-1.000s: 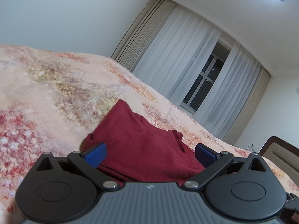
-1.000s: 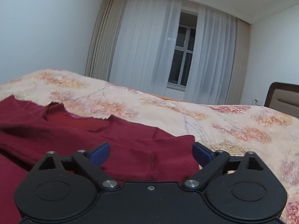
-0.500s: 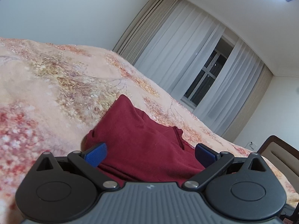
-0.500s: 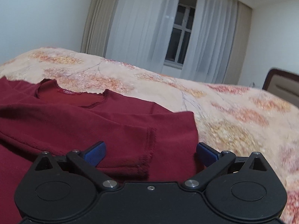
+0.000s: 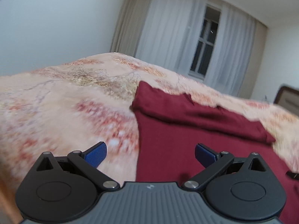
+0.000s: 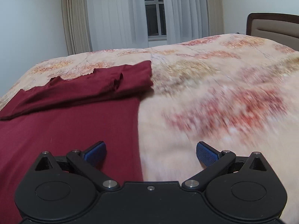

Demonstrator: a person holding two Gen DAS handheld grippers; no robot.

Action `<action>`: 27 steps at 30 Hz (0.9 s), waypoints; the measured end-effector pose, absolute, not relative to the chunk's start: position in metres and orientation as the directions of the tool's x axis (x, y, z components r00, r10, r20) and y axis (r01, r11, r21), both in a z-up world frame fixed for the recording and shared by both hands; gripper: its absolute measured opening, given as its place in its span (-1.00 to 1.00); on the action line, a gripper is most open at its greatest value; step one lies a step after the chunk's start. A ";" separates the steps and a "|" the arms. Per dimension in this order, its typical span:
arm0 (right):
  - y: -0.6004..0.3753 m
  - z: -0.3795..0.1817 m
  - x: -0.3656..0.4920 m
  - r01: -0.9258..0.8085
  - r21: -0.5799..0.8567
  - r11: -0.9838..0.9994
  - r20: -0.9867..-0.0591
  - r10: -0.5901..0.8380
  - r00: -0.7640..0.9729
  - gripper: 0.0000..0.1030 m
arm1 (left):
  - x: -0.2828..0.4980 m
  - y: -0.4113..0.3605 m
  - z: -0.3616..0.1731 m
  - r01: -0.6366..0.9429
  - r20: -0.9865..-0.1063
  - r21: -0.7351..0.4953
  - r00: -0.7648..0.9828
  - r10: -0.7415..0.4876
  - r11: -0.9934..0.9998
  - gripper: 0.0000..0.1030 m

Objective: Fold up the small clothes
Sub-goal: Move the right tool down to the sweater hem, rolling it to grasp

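Setting: home bedroom, evening or night.

A bed fills the lower and middle frame in both views, covered by a peach floral bedspread [image 6: 214, 85] with red and ochre blotches. A padded brown headboard [image 6: 272, 25] sits at the upper right of the right wrist view and at the right edge of the left wrist view. Sheer white curtains [image 5: 168, 31] with beige drapes [image 6: 76, 18] beside them hang full height at top centre over a paned window [image 6: 154, 9] that shows dark glass. Plain white walls [image 5: 56, 24] occupy the upper left. A dark red garment [image 6: 74, 123] lies spread on the bedspread.
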State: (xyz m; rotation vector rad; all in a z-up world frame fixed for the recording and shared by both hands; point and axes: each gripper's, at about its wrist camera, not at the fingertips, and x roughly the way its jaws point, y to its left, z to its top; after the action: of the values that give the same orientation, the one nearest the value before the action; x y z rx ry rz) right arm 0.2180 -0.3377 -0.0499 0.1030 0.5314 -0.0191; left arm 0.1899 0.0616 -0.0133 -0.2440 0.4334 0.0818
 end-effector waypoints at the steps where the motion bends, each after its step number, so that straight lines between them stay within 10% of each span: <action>1: -0.336 -0.052 0.202 0.048 0.089 0.995 -0.479 0.001 0.878 0.99 | 0.184 0.060 -0.013 -0.120 -0.430 -0.184 0.903 0.030 0.976 0.99; 17: -0.329 -0.061 0.108 0.078 0.129 0.989 -0.458 -0.010 0.889 0.99 | 0.115 0.061 -0.030 -0.130 -0.552 -0.132 0.833 0.036 0.983 0.99; 27: -0.310 -0.068 0.065 -0.073 -0.095 0.993 -0.438 0.024 0.899 0.99 | 0.088 0.073 -0.032 -0.170 -0.610 -0.132 0.790 0.056 0.977 0.99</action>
State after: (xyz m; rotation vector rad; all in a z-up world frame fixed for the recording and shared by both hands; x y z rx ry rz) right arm 0.0645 -0.3104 -0.0679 -0.1098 0.4519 0.0501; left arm 0.0878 0.0727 -0.0320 -0.1840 0.6489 0.1225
